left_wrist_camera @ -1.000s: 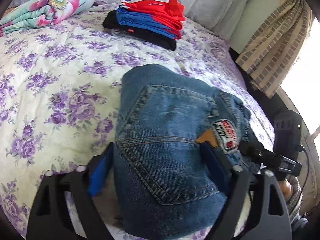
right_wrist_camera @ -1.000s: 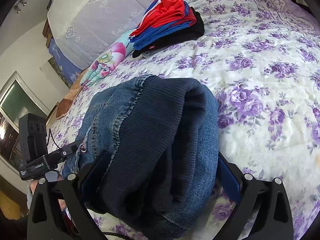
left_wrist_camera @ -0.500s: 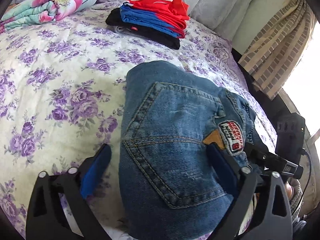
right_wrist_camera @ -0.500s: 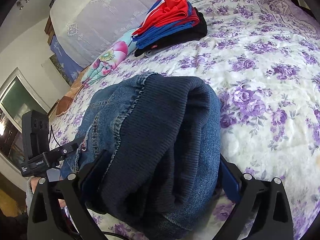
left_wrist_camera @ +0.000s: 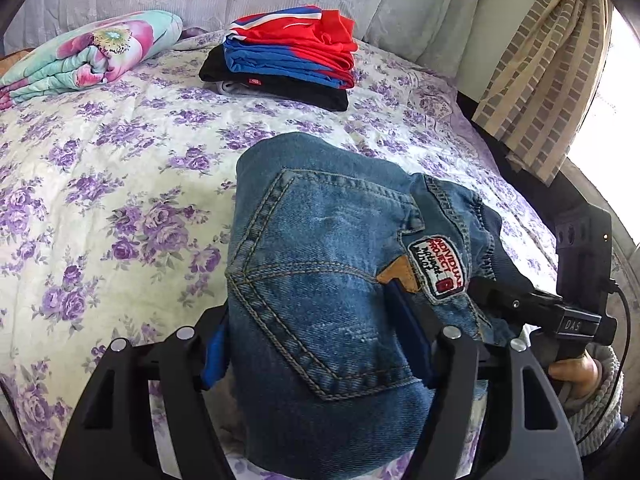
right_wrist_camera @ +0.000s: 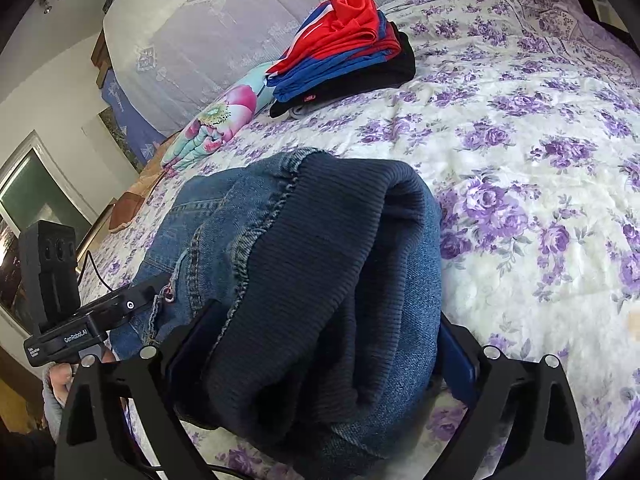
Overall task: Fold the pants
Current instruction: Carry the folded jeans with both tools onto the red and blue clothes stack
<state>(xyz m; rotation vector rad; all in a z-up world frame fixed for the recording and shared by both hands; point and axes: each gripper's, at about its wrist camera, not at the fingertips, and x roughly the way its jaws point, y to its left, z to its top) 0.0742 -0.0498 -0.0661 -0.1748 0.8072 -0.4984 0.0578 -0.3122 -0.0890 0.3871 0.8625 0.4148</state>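
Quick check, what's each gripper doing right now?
Left gripper: jaws closing around the folded jeans, pads at the bundle's sides.
Right gripper: clamped on the other end of the jeans.

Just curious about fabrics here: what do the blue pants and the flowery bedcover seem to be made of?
Pants: apparently denim, faded blue with tan topstitching; the dark ribbed waistband looks knitted. Bedcover: seemingly a soft quilted textile, matte and puckered, with a purple floral print.
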